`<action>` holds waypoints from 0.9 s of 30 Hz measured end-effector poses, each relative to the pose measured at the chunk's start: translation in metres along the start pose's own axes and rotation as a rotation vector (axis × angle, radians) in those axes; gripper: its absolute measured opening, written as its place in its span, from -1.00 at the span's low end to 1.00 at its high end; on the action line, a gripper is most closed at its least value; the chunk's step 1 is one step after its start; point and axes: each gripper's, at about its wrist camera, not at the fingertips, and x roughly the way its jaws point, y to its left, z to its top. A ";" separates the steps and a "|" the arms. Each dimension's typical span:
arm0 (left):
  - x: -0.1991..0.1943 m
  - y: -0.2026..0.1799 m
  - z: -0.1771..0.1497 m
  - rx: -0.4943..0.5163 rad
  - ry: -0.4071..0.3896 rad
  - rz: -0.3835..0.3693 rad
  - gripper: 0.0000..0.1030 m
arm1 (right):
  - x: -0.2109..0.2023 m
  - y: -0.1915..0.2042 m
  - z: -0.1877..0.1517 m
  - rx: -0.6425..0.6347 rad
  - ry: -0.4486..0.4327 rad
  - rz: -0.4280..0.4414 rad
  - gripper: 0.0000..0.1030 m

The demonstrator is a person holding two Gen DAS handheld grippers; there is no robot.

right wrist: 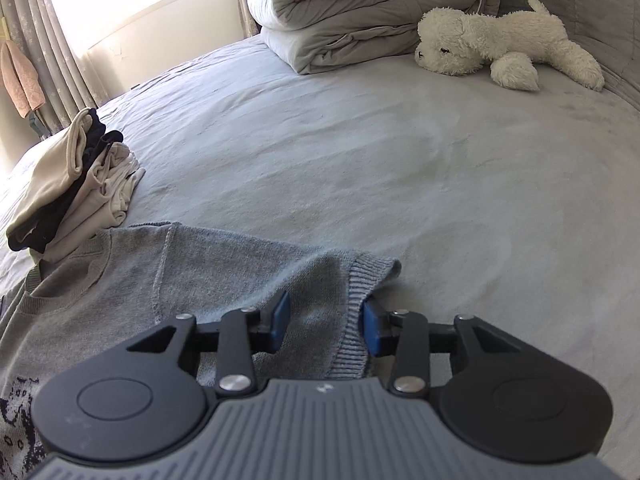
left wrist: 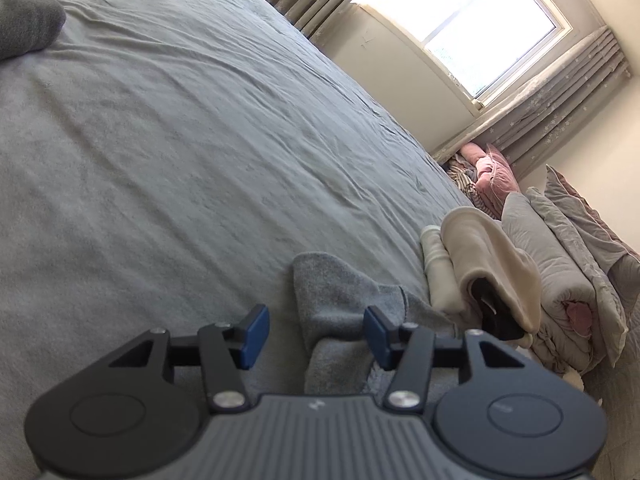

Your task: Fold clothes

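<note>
Between the blue pads of the right gripper [right wrist: 325,327], a ribbed cuff of the grey sweater [right wrist: 168,280] is seen; the jaws are spread wide with the knit lying between them, and whether the pads touch the cloth cannot be told. The sweater is spread over the near part of the bed sheet [right wrist: 360,152], its neckline toward the left, and a dark patterned panel is glimpsed at the lower left edge. The left gripper [left wrist: 316,336] is likewise held wide open, with a bunched fold of the same sweater [left wrist: 340,300] lying between and beyond its fingers, not gripped. Just beside the sweater, a stack of folded clothes [right wrist: 76,184] in cream and dark cloth is set on the sheet. Farther back, a folded grey quilt [right wrist: 360,12] is piled against the headboard, and a white plush dog [right wrist: 508,44] is laid beside it. Curtains [left wrist: 560,96] and a bright window [left wrist: 472,20] are seen beyond the bed.
</note>
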 end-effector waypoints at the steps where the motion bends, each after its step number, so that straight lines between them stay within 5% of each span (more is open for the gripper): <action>1: 0.001 -0.003 -0.001 -0.002 0.008 -0.014 -0.40 | 0.000 0.001 -0.001 0.003 0.005 0.008 -0.18; 2: 0.002 -0.006 -0.002 -0.003 0.016 -0.028 -0.60 | 0.000 0.002 -0.001 0.005 0.009 0.016 -0.18; 6: -0.001 -0.040 -0.019 0.131 0.046 -0.115 -0.80 | 0.000 0.004 -0.003 0.018 0.019 0.044 -0.18; 13: 0.003 -0.095 -0.064 0.397 0.202 -0.244 -0.83 | -0.002 0.002 -0.002 0.037 0.022 0.057 -0.18; 17: 0.007 -0.103 -0.079 0.478 0.325 -0.300 -0.74 | -0.002 0.001 -0.003 0.037 0.027 0.060 -0.18; 20: 0.000 -0.106 -0.078 0.488 0.357 -0.383 -0.49 | -0.001 0.001 -0.003 0.036 0.032 0.060 -0.18; 24: -0.023 -0.112 -0.067 0.501 0.283 -0.456 -0.11 | 0.000 -0.001 -0.003 0.037 0.038 0.059 -0.18; 27: -0.029 -0.106 -0.056 0.510 0.186 -0.335 0.04 | 0.000 -0.001 -0.004 0.044 0.041 0.060 -0.17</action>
